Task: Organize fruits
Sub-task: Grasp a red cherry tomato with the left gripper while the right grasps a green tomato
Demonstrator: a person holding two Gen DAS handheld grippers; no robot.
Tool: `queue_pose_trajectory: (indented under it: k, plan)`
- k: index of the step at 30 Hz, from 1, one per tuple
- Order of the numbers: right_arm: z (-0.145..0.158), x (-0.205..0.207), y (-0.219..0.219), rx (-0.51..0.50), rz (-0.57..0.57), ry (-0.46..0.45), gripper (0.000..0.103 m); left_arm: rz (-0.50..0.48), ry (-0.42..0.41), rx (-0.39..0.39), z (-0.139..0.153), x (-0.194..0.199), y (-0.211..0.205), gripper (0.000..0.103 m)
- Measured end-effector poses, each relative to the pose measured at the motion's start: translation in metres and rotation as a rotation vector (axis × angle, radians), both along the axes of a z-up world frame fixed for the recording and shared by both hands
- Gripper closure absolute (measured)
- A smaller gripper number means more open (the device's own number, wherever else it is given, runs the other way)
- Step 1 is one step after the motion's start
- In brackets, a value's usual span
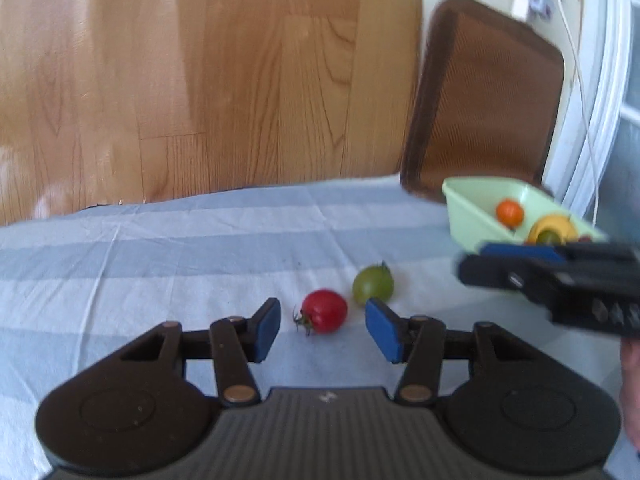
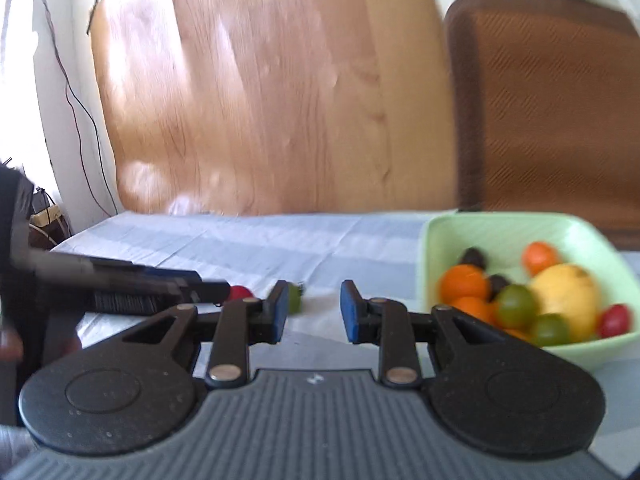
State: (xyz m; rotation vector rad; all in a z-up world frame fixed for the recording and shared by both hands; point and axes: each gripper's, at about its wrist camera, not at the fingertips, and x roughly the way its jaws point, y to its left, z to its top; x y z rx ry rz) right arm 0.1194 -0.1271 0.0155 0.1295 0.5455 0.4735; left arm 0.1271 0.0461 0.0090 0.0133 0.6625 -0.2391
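Left hand-held gripper (image 1: 322,330) of mine hangs unclenched over the small round red tomato (image 1: 324,311), nothing pinched; right hand-held gripper (image 2: 314,312) grips nothing beside the pale green plastic bowl (image 2: 448,236).

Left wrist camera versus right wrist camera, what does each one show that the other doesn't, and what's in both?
Only the left wrist view shows the red tomato whole, lying between the open left gripper fingers, untouched.

Only the right wrist view shows the bowl's full contents: the yellow fruit, green grapes and dark pieces.

Both show the green bowl, the green tomato, the striped cloth and the brown chair.
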Motion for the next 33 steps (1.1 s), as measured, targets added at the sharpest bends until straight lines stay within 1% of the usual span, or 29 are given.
queue_pose_trajectory:
  k: [3, 6, 7, 8, 9, 10, 11, 12, 14, 16, 20, 22, 24, 27, 30, 33]
  plan:
    - [-0.009, 0.028, 0.017, 0.008, 0.014, 0.067, 0.072, -0.008, 0.015, 0.006, -0.009, 0.007, 0.0, 0.055]
    - [-0.019, 0.043, 0.029, 0.019, 0.033, 0.14, 0.071, -0.016, 0.026, -0.003, -0.014, 0.013, 0.001, 0.055]
    - [-0.023, 0.046, 0.029, 0.039, 0.045, 0.163, 0.069, -0.021, 0.034, -0.01, -0.015, 0.016, 0.001, 0.056]
    - [-0.026, 0.047, 0.031, 0.058, 0.048, 0.184, 0.059, -0.024, 0.04, -0.015, -0.015, 0.018, 0.001, 0.057]
    - [-0.028, 0.048, 0.031, 0.072, 0.045, 0.195, 0.06, -0.026, 0.042, -0.016, -0.015, 0.019, 0.002, 0.059]
    - [-0.028, 0.046, 0.03, 0.084, 0.042, 0.193, 0.061, -0.029, 0.04, -0.015, -0.015, 0.019, 0.001, 0.072]
    - [-0.026, 0.044, 0.029, 0.1, 0.055, 0.193, 0.074, -0.031, 0.033, -0.014, -0.015, 0.017, 0.001, 0.075]
    - [-0.023, 0.042, 0.027, 0.096, 0.054, 0.194, 0.075, -0.037, 0.037, -0.027, -0.014, 0.014, 0.001, 0.075]
    - [-0.016, 0.028, 0.023, 0.076, 0.041, 0.149, 0.075, -0.049, 0.043, -0.075, -0.012, 0.004, 0.001, 0.075]
    - [-0.01, 0.012, 0.014, 0.062, 0.038, 0.106, 0.075, -0.071, 0.034, -0.105, -0.007, -0.012, -0.004, 0.074]
    - [-0.007, -0.04, -0.014, 0.013, -0.016, 0.027, 0.075, -0.148, 0.017, -0.13, -0.001, -0.057, -0.024, 0.074]
    - [-0.011, -0.068, -0.031, -0.007, -0.057, 0.011, 0.075, -0.189, 0.017, -0.137, -0.001, -0.076, -0.035, 0.074]
    - [-0.016, -0.096, -0.046, -0.034, -0.102, 0.002, 0.075, -0.226, 0.023, -0.132, -0.003, -0.091, -0.049, 0.074]
    - [-0.023, -0.126, -0.062, -0.066, -0.151, -0.006, 0.075, -0.276, 0.015, -0.105, -0.003, -0.107, -0.068, 0.074]
    - [-0.028, -0.138, -0.072, -0.058, -0.166, 0.01, 0.074, -0.293, 0.008, -0.073, -0.005, -0.114, -0.083, 0.074]
    - [-0.031, -0.142, -0.075, -0.044, -0.165, 0.012, 0.073, -0.284, 0.014, -0.048, -0.009, -0.118, -0.092, 0.073]
